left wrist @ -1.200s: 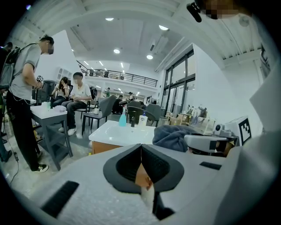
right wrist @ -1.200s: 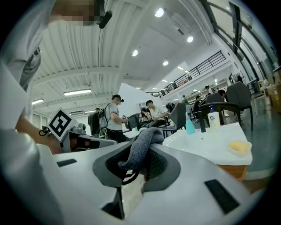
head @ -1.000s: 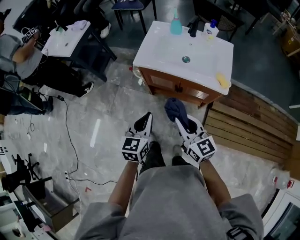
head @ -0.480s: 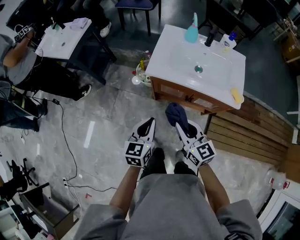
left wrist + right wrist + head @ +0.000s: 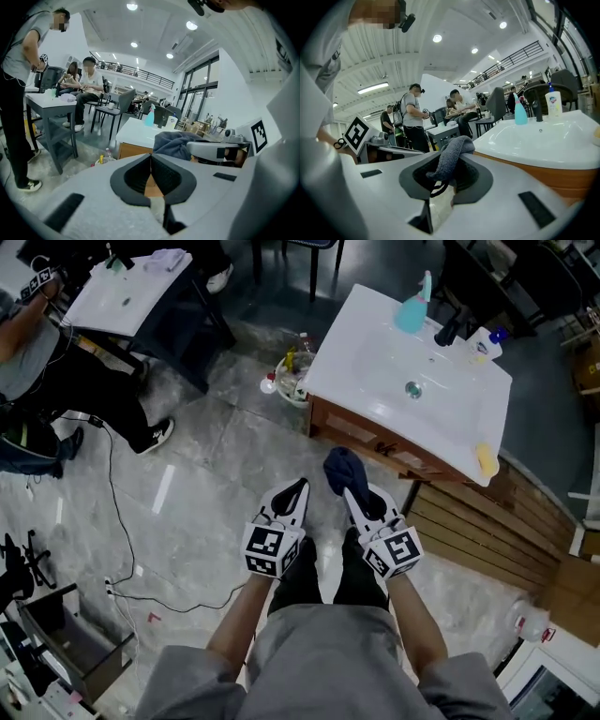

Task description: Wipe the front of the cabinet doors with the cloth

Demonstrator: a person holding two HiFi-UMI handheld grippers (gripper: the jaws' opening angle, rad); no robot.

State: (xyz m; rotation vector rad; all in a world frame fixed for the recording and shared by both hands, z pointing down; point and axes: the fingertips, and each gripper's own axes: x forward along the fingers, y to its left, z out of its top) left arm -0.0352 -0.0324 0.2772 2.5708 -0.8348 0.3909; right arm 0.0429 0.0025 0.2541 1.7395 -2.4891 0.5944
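The wooden cabinet (image 5: 373, 439) under a white sink top (image 5: 375, 371) stands ahead of me, its door fronts facing me. My right gripper (image 5: 349, 491) is shut on a dark blue cloth (image 5: 341, 469), which bunches up above the jaws just short of the doors. In the right gripper view the cloth (image 5: 453, 153) sticks out of the gripper (image 5: 449, 169), with the cabinet front (image 5: 551, 177) to the right. My left gripper (image 5: 298, 486) is beside it, shut and empty; in its own view the gripper (image 5: 151, 161) points at the cabinet (image 5: 130, 150).
On the sink top are a teal spray bottle (image 5: 413, 309), a black faucet (image 5: 450, 331), a soap bottle (image 5: 484, 341) and a yellow sponge (image 5: 487, 460). Wooden slats (image 5: 487, 531) lie at the right. Bottles in a bowl (image 5: 292, 367) sit left of the cabinet. A cable (image 5: 117, 502) crosses the floor.
In the head view the cabinet has slid right and slightly down. Both grippers keep the same pose in front of me, the cloth still in the right one.
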